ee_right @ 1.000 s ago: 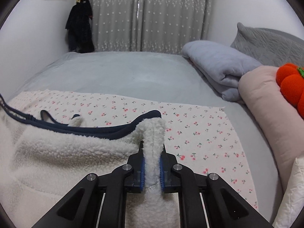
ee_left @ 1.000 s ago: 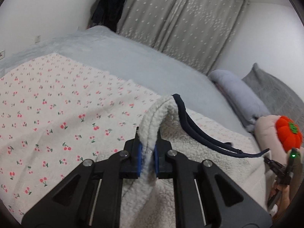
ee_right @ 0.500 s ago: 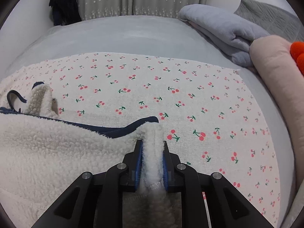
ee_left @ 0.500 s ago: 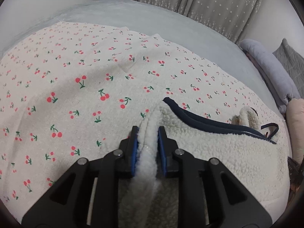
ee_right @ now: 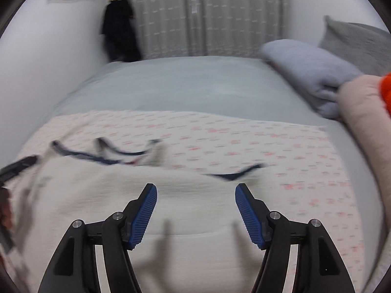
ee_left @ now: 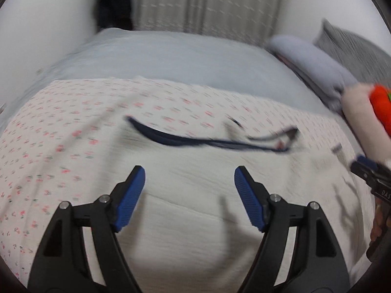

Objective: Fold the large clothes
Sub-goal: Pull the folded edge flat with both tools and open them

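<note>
One cream fleece garment (ee_left: 195, 195), cherry-print on its outer face and trimmed in navy binding (ee_left: 195, 141), lies spread on the bed (ee_right: 195, 85), directly ahead of and below both grippers; its folded edge runs crosswise, left to right. Left gripper (ee_left: 189, 178): jaws have just been opening, now wide apart, nothing between them. Right gripper (ee_right: 195, 195): likewise just opened, empty. Each hovers near its own end of the fold, neither clearly nearer. Also counted: one rolled grey blanket (ee_right: 312, 73), one pink cushion (ee_right: 359, 107), one orange plush (ee_left: 381, 107).
</note>
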A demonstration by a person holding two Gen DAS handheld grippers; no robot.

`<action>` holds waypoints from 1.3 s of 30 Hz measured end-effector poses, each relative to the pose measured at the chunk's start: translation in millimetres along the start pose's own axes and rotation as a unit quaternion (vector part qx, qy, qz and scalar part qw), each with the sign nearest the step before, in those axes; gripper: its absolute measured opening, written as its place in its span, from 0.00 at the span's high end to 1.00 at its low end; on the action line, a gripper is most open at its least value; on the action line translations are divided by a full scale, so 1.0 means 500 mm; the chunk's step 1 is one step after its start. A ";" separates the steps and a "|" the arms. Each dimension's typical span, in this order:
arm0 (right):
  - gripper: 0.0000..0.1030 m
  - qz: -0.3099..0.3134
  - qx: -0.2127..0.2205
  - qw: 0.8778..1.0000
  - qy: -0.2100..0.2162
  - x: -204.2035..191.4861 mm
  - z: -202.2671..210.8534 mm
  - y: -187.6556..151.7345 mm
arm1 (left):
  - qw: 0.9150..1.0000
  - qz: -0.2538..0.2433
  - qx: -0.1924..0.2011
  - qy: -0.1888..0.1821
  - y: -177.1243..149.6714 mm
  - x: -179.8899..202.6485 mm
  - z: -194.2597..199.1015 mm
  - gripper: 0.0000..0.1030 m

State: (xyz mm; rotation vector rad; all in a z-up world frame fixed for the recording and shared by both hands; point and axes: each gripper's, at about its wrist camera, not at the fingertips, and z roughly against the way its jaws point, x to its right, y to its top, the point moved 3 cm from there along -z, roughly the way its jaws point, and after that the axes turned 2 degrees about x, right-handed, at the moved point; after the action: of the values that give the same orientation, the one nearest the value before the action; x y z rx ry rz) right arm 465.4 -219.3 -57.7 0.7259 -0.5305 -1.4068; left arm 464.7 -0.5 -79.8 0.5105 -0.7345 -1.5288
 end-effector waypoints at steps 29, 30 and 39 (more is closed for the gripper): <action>0.33 0.010 -0.043 0.999 -0.026 -0.070 0.071 -0.159 | 0.999 -0.030 -0.007 0.013 -0.181 -0.010 0.105 0.16; 0.31 0.011 -0.042 0.999 -0.028 -0.070 0.083 -0.167 | 0.999 -0.030 -0.013 0.015 -0.184 -0.011 0.109 0.15; 0.26 0.009 -0.053 0.998 -0.044 -0.063 0.180 -0.231 | 0.997 0.060 -0.056 -0.002 -0.257 -0.051 0.180 0.14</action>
State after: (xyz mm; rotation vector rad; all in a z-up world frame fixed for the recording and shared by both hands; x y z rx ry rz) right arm 318.1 -202.1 -77.5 0.5741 -0.5254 -1.4439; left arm 313.6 36.9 -111.5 0.3724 -0.6666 -1.4497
